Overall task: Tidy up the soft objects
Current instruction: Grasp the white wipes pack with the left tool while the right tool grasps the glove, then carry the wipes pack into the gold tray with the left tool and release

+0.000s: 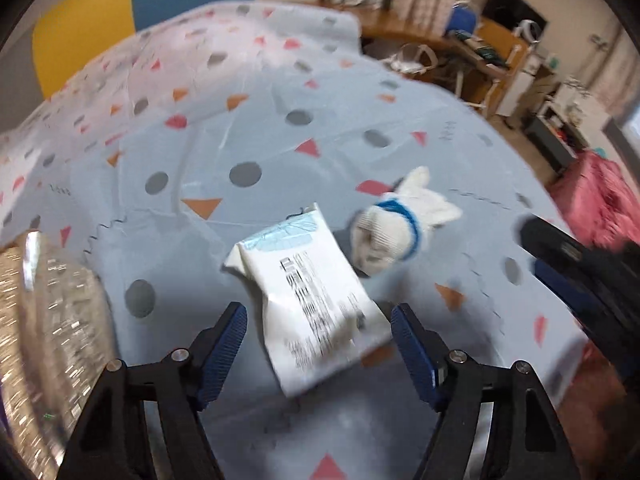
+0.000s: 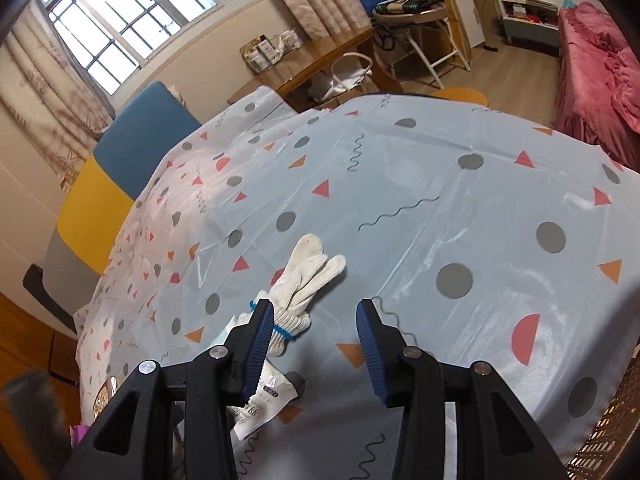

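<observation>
a pale blue plastic tablecloth printed with grey dots, pink and orange triangles and dark squiggles covers the table, and two soft things lie on it close together. in the left wrist view the left gripper points steeply down over a white soft packet with a light blue top band and black printed text; the packet lies flat on the cloth, its near end reaching in between the two blue ribbed pads, and the jaws stand apart with clear gaps to the packet on both sides, so nothing is grasped. just beyond the packet, at its far right corner, lies a pair of white knitted work gloves with a blue cuff band, bunched and partly blurred. at the left edge of that view a shiny, glittering object is too blurred to name. in the right wrist view the right gripper hangs over the cloth with its jaws partly spread and only bare cloth between them; the gloves lie beside its left finger, cuff partly hidden behind it, fingers pointing away, and the packet shows below that finger. a woven wicker basket rim shows at the right edge.
</observation>
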